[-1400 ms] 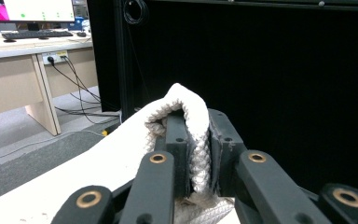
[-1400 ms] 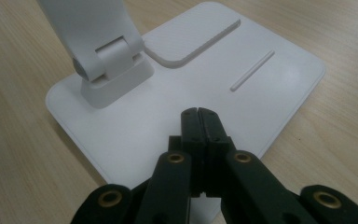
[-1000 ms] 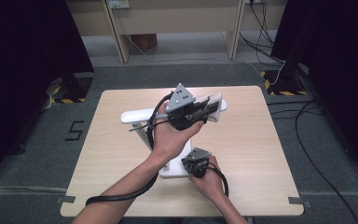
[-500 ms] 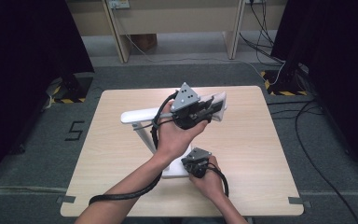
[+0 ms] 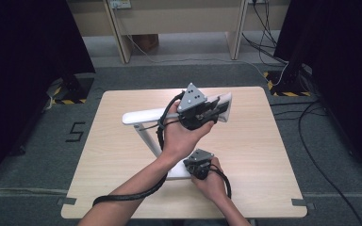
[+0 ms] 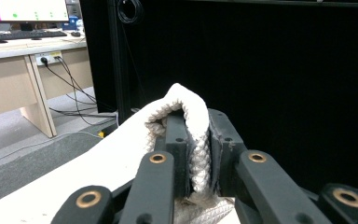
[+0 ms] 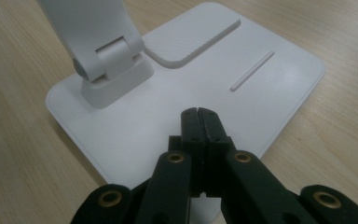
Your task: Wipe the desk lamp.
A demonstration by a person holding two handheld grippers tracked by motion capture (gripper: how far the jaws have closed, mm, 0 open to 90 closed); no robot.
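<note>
I have a white desk lamp (image 5: 143,134) standing on the worktop (image 5: 264,155), and the job in hand looks like wiping it down. My left tongs (image 6: 196,154) are clamped tight on a folded white cloth (image 6: 193,116), which bulges up between the jaws in the left gripper view. From above, that hand sits at the far end of the lamp's long head (image 5: 141,115), so the cloth is at or just beside the bar; whether it truly presses on the plastic I cannot tell.

My right tongs (image 7: 199,119) are fully closed with nothing between them, their tips resting on or just above the lamp's flat base (image 7: 270,70), near its front edge. The hinge block (image 7: 107,65) of the lamp arm rises at the upper left of that view.

To do this step well, I judge the right tongs should bear down firmly on the base, because the head is long and hinged and any sideways drag could tip or swing the lamp. The cloth should run along the bar in one steady stroke, flat against the surface, with light pressure. I should keep the grip on the cloth as it is; if it slackens, the fold may slip out mid-stroke.
</note>
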